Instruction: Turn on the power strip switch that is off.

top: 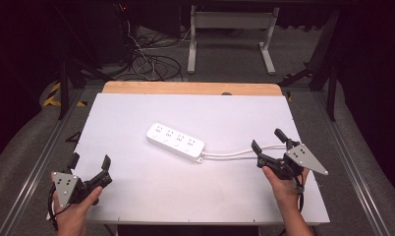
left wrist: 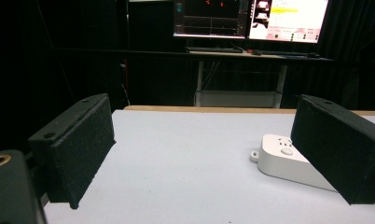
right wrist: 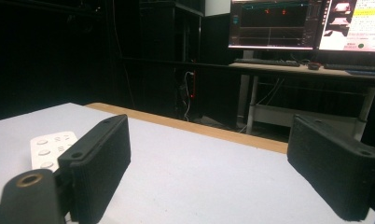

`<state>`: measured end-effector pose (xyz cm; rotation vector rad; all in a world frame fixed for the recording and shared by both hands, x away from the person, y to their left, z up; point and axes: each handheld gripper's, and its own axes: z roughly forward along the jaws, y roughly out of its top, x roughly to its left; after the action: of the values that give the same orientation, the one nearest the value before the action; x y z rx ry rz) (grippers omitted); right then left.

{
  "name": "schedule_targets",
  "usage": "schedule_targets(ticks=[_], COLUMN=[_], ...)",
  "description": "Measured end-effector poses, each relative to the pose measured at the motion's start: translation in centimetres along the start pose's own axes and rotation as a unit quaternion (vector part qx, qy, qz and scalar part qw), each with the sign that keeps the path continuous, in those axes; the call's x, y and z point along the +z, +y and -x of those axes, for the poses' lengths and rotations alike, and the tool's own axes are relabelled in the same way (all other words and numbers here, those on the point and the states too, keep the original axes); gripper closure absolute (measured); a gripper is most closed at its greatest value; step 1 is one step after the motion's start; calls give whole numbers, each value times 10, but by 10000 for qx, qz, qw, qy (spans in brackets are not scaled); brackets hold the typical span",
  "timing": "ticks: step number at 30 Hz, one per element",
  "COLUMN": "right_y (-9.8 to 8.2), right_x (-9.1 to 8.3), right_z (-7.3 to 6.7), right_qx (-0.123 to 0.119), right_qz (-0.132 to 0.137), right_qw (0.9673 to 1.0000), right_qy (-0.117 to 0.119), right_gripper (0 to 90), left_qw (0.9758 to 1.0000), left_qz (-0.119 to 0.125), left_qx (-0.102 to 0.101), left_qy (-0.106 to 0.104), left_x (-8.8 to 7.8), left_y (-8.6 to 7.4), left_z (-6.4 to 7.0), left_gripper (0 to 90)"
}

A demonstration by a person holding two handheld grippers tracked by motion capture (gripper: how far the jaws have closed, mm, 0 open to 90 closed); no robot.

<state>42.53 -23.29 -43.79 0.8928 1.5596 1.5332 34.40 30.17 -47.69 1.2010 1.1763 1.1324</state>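
High view: one white power strip point(top: 175, 141) lies near the middle of the white table point(top: 136, 196), set at a slant, with its single white cable point(top: 235, 154) running off toward the right side.
Sockets: four socket groups in one row on the strip's top face.
Tools: two, one in each hand, at the near left and near right of the table.
Left tool point(top: 90, 164): held low at the near left corner, jaws spread wide and aimed up the table and slightly inward; nothing between them; well apart from the strip.
Left hand point(top: 77, 209): wraps the tool body from below, forearm entering at the bottom edge.
Right tool point(top: 268, 141): held at the near right, jaws spread wide; the cable passes just beside and between the jaw tips; contact cannot be determined.
Right hand point(top: 284, 184): grips the body from beneath, wrist angled inward.
Left gripper view: strip point(left wrist: 288, 161) lies ahead, partly behind one jaw.
Right gripper view: strip end point(right wrist: 48, 147) shows behind one jaw; only table surface lies between the jaws.
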Motion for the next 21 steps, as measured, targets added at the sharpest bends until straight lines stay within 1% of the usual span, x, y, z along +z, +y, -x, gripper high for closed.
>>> schedule_targets(ticks=[3,4,7,8,12,15,17,18,20,21], right_y=[0,-1,-1,-1,-2,-2,-2,-2,-2,-2], right_x=[0,0,0,0,-1,-4,-5,-5,-5,-5], right_z=[0,0,1,1,2,4,6,6,7,8], right_qx=[-2,5,-19,-7,14,66,156,156,181,219], right_qz=[-2,6,53,51,29,58,61,61,49,44], right_qw=[10000,10000,10000,10000,10000,9999,9997,9997,9995,9994], right_qy=[5,3,-31,-38,-64,-103,-171,-171,-273,-247], right_gripper=[139,137,125,123,116,104,60,60,39,38], left_qw=[10000,10000,10000,10000,10000,10000,10000,10000,10000,10000], left_qz=[14,5,-9,-2,6,-1,-2,-1,4,9], left_qx=[-21,13,-1,25,-2,4,13,3,-19,-43], left_qy=[5,7,-9,-8,0,-26,-53,-53,-38,-34], left_x=[0,0,0,0,2,4,4,4,4,4], left_y=[0,0,0,0,0,0,0,0,0,0], left_z=[0,-1,0,0,0,2,2,2,1,0], left_gripper=[67,67,67,67,67,67,67,67,67,67])
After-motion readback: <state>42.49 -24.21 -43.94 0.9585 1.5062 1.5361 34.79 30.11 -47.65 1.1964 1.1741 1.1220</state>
